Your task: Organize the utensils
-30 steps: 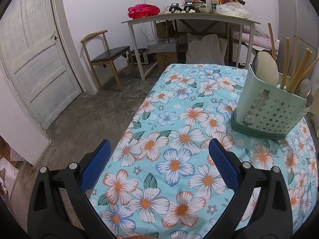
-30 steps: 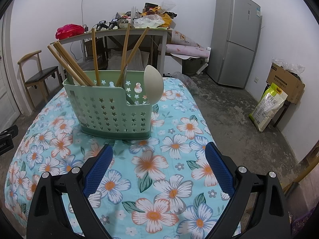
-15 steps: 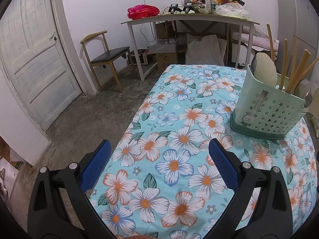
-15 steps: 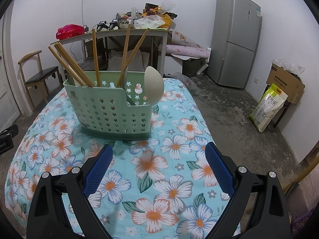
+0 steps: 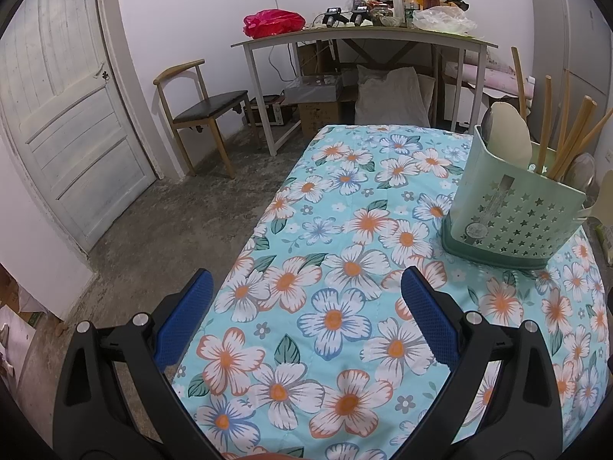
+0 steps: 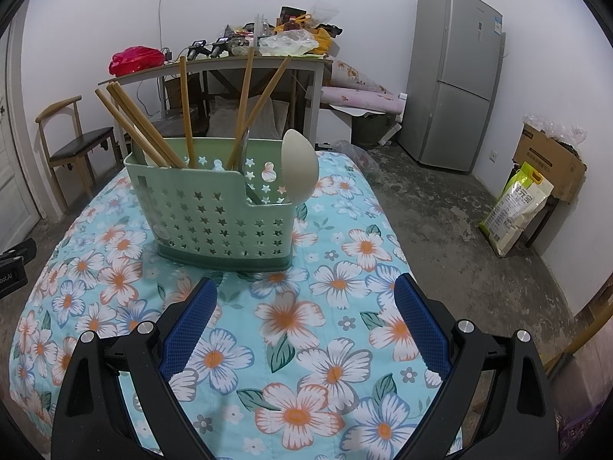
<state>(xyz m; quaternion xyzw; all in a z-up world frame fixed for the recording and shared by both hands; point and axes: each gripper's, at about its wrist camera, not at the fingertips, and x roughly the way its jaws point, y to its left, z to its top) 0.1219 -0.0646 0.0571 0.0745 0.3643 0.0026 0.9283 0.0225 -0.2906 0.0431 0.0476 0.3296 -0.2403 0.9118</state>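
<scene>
My grippers are matt black plastic with blue pads (image 6: 189,324) that have a fine dimpled, rubbery-looking texture. The utensil caddy (image 6: 218,218) is smooth pale green plastic punched with stars, the chopsticks (image 6: 186,115) in it look like plain wood, and the spoon (image 6: 300,170) is glossy cream. The tablecloth (image 6: 291,349) is soft matt floral quilted cloth, and the floor (image 5: 168,226) is rough bare concrete.

From the left wrist camera I see my left gripper (image 5: 306,291) with its blue-padded jaws spread wide and nothing between them, hanging over the near end of the desk (image 5: 345,268), which wears a flowered turquoise cloth. At the right edge of the desk stands a pale green caddy (image 5: 513,214) with star-shaped holes, holding wooden chopsticks (image 5: 567,142), a cream spoon (image 5: 509,138) and what looks like a metal spoon. Beyond the desk I see a white door (image 5: 69,115), a wooden chair (image 5: 203,111) and a cluttered table (image 5: 364,38) against the wall.
</scene>
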